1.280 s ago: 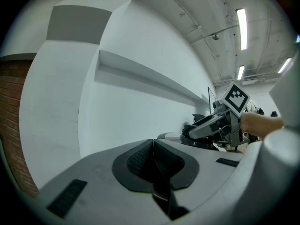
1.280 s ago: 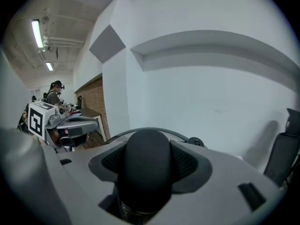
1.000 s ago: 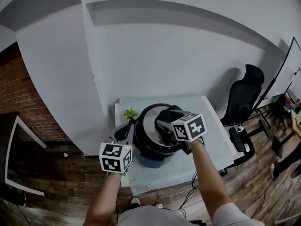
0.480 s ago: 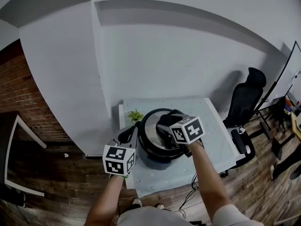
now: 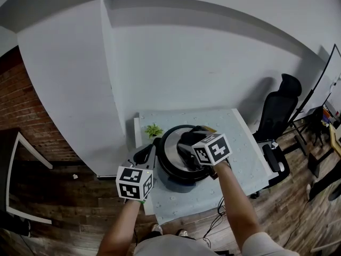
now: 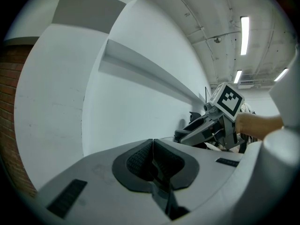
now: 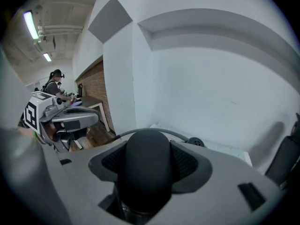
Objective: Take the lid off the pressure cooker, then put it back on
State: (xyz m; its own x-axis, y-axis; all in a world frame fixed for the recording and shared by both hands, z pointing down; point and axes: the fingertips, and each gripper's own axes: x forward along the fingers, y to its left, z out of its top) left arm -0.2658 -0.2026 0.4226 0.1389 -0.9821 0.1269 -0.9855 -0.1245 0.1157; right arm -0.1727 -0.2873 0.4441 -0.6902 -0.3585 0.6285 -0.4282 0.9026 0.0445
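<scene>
There, the black knob of the lid was held tight between the jaws of the right gripper. The lid was seen on top of the pressure cooker, which was set on the pale table. The left gripper was seen empty, its jaws pressed together, just beside the cooker's left side, near a small green plant.
</scene>
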